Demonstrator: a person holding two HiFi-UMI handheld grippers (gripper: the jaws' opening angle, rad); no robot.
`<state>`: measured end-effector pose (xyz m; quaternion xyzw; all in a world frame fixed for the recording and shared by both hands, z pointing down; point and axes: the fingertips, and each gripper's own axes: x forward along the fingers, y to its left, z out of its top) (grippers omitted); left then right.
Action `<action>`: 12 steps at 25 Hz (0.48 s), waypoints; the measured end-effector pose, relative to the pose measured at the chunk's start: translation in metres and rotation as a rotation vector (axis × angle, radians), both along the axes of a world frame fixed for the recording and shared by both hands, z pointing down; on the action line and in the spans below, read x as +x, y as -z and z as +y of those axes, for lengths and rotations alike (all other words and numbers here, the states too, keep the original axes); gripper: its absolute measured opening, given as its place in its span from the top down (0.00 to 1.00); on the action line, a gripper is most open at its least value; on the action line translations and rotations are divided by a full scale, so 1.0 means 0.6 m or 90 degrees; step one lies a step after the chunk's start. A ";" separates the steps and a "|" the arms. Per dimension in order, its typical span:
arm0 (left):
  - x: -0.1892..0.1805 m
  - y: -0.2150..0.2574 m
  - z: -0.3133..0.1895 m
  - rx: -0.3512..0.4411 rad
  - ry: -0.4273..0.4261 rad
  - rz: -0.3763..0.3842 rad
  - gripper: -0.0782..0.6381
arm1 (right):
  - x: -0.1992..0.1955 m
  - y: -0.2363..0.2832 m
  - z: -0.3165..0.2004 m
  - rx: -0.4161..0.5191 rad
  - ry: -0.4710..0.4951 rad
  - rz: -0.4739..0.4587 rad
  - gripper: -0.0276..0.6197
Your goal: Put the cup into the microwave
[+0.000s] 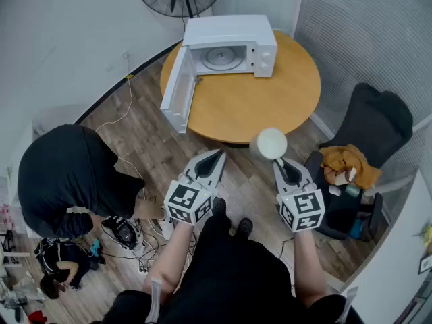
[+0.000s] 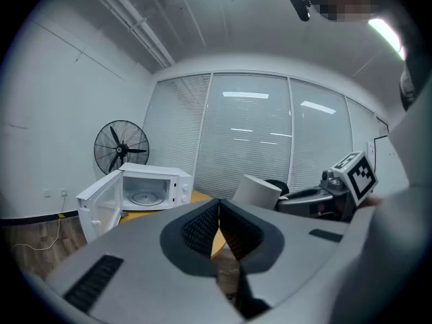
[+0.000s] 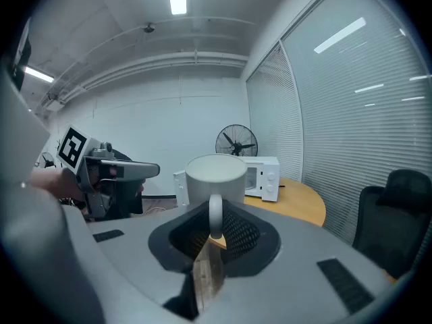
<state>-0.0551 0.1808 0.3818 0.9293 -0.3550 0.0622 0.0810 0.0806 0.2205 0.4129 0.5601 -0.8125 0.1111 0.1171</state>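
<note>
Right gripper point(image 3: 214, 223) jaws pinch cup point(image 3: 216, 178) handle (microwave point(image 1: 233, 44) door open).

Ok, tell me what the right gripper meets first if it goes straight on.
Likely the microwave: the right gripper, holding the cup, points across the table at its open front. Depth is unclear; the cup could touch the table first.
</note>
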 end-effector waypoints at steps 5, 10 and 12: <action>0.006 0.005 0.022 0.003 0.007 -0.005 0.89 | 0.008 0.002 0.020 0.005 0.008 0.004 0.88; 0.008 0.008 0.036 0.007 0.014 -0.013 0.89 | 0.015 -0.006 0.032 0.002 0.012 0.001 0.88; 0.006 0.008 0.040 0.007 0.016 -0.017 0.89 | 0.015 -0.007 0.035 0.002 0.011 -0.005 0.88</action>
